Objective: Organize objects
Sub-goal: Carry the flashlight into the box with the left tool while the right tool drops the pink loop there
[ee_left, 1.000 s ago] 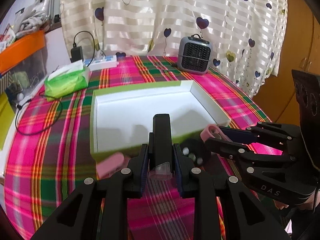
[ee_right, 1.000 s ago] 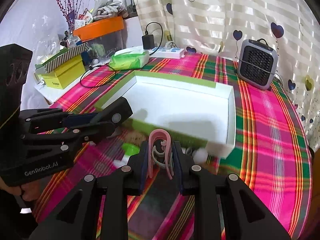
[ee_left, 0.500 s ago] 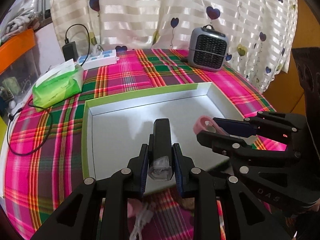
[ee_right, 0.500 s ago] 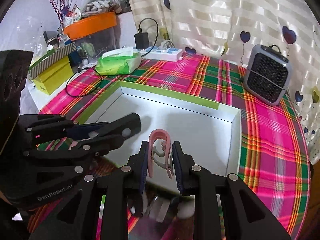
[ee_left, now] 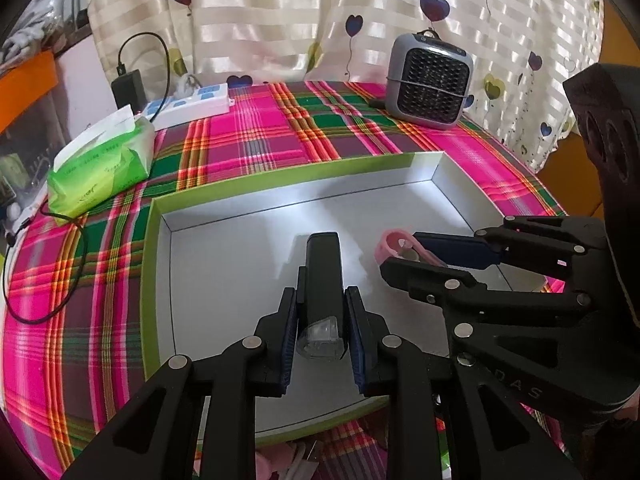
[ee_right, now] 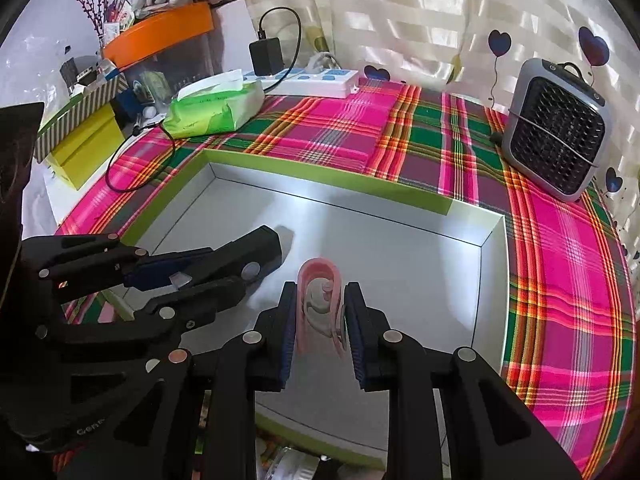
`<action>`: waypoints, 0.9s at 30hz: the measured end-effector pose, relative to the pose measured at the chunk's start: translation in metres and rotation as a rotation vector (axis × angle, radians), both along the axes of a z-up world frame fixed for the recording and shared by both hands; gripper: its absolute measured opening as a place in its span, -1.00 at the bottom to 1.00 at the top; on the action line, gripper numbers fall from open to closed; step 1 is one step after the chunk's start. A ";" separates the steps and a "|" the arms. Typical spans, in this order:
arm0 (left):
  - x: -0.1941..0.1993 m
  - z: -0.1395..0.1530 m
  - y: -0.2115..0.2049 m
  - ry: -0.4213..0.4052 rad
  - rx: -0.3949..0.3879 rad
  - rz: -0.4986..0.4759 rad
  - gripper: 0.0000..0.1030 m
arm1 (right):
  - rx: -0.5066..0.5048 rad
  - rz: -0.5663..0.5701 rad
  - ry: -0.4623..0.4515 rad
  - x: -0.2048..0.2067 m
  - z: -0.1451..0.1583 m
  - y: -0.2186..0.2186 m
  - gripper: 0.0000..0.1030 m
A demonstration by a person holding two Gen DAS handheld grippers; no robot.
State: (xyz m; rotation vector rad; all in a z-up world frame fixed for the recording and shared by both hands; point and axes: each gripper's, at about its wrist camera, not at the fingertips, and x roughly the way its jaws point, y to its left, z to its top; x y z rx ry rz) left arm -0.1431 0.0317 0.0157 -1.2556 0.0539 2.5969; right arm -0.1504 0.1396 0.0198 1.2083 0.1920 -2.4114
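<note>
Over the white tray (ee_left: 224,264) on the plaid tabletop (ee_left: 256,136), the left hand-held gripper (ee_left: 322,320) clamps a black flashlight (ee_left: 322,264); beside it the right hand-held gripper (ee_right: 320,320) pinches a pink clip (ee_right: 318,300).

Bright indoor light, box glare, fisheye-warped edges

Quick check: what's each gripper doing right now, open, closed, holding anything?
Left gripper: closed on a black flashlight, over the box.
Right gripper: closed on a pink clip, over the same box.
</note>
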 end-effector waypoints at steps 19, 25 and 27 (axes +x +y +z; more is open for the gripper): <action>0.017 0.012 -0.012 0.024 0.042 0.039 -0.57 | -0.031 -0.040 0.054 0.021 0.014 0.019 0.00; 0.025 0.009 -0.018 0.011 0.049 0.059 -0.57 | -0.003 -0.059 0.006 0.026 0.006 0.024 0.00; 0.027 0.009 -0.019 0.007 0.050 0.062 -0.57 | -0.003 -0.066 -0.003 0.029 0.003 0.023 0.00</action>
